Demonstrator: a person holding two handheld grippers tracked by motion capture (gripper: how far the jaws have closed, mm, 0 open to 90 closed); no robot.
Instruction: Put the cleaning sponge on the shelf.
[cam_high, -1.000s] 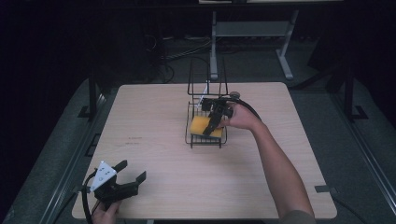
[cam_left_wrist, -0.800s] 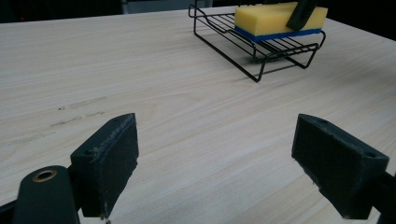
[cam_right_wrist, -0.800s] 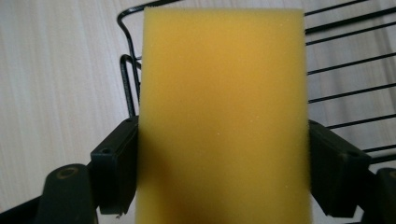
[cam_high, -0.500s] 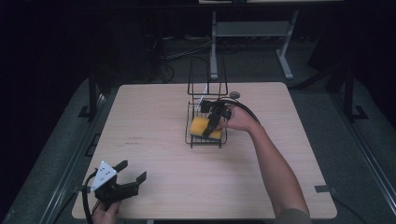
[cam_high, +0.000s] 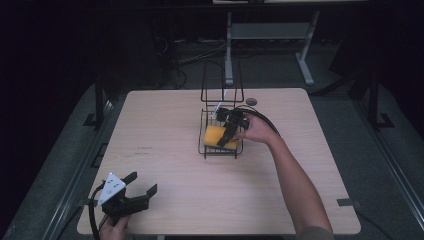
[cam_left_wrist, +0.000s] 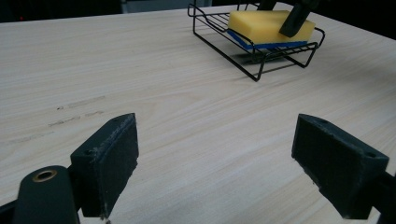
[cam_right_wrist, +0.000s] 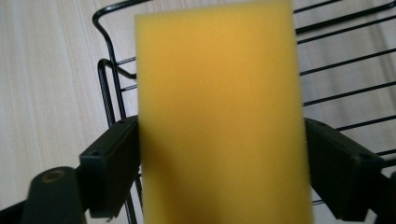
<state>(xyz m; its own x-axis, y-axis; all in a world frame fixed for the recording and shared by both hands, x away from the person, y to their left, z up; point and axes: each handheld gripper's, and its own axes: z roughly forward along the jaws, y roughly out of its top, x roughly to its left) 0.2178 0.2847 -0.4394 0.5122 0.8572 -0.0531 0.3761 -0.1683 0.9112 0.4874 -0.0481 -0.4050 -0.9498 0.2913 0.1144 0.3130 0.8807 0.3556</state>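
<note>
We judge the yellow sponge (cam_high: 218, 136) to be light and soft, with a blue scouring layer under it; it will give under pressure, so we should take it by its two long sides and not squeeze hard. It lies in the black wire rack (cam_high: 220, 149), which stands near the middle of the table (cam_high: 300, 200), a little toward the far edge. Our right gripper (cam_high: 226, 136) reaches down into the rack, forearm stretched forward, and its jaws sit against both sides of the sponge. Our left gripper (cam_high: 141, 183) rests at the near left corner, jaws wide apart and holding nothing.
</note>
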